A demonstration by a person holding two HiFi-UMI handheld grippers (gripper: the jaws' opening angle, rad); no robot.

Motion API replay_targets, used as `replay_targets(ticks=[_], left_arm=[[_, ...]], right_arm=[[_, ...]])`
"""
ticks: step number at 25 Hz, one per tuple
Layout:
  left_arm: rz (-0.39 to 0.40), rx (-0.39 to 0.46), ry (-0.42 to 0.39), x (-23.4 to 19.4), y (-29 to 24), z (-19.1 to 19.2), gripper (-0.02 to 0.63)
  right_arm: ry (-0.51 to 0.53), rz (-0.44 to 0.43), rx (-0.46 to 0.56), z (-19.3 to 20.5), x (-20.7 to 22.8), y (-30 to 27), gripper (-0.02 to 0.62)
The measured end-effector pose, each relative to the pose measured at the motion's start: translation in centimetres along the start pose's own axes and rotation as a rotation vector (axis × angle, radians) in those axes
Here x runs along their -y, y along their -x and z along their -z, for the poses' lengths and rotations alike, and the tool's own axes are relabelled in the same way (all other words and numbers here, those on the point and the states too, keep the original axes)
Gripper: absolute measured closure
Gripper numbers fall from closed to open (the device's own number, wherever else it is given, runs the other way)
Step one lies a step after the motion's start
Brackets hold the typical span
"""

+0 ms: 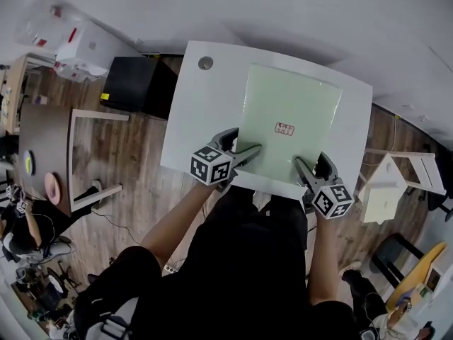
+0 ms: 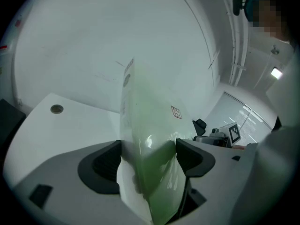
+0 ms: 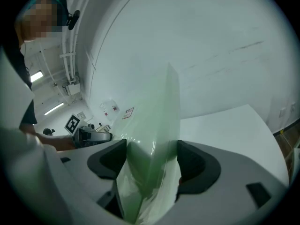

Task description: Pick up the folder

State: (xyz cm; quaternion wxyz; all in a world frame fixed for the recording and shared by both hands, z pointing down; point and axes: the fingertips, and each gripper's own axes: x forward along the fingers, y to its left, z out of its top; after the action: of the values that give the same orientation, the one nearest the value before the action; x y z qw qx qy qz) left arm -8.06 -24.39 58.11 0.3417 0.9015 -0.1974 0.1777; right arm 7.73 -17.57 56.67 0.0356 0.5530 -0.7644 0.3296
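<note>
Item: folder (image 1: pixel 287 122), pale green, translucent, with a small red-printed label (image 1: pixel 284 128) near the middle. Located on the right half of the white worktop (image 1: pixel 205 112), near edge at the worktop's front edge, close to the person.

Hold, left: left gripper (image 1: pixel 244 142) at the near left corner. Fingers (image 2: pixel 105 165) closed down onto the sheet (image 2: pixel 150 139), plastic buckled slightly between them.

Hold, right: right gripper (image 1: pixel 310 163) at the near right corner. Fingers (image 3: pixel 197 165) likewise pinched on the sheet (image 3: pixel 154 144), nothing else in the gap.

Progress: grasp made on both corners. Lift judged begun or about to begin. Far corner seen against the wall above the worktop's back edge in the left gripper view, suggesting a tilt upward. Whether wholly clear of the surface, cannot tell. Left to do: raising the whole sheet free and level.

Edges: far edge of the folder near the worktop's back edge. Right edge well inside the worktop's right edge. Left half of the worktop bare but for a round cable hole (image 1: pixel 205 63) at the far left corner.

Open room: free space above and toward the person. Black cabinet (image 1: pixel 134 83) and wooden frame (image 1: pixel 92 154) on the left, white stool (image 1: pixel 386 190) on the right, all lower than the worktop and apart from both grippers. Floppy sheet, so sag in the middle likely during the lift.
</note>
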Motion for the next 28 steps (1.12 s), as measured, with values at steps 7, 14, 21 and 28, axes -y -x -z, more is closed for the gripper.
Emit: replay_targets(ticks=[7, 14, 21, 28], left_arm=[[-0.013, 0.131, -0.026, 2.9, 3.6, -2.3, 0.25], [-0.049, 0.222, -0.106, 8.3, 5.5, -2.4, 0.249], [-0.072, 0.36, -0.142, 14.9, 6.8, -0.5, 0.247], [-0.114, 0.427, -0.178, 20.8, 7.7, 2.8, 0.245]], right_arm=[[0.01, -0.011, 0.102, -2.5, -3.3, 2.6, 0.261], [0.136, -0.054, 0.143, -4.2, -4.7, 7.3, 0.261], [0.174, -0.056, 0.238, -3.4, -5.4, 14.4, 0.261], [0.226, -0.094, 0.285, -1.5, -5.5, 20.4, 0.261]])
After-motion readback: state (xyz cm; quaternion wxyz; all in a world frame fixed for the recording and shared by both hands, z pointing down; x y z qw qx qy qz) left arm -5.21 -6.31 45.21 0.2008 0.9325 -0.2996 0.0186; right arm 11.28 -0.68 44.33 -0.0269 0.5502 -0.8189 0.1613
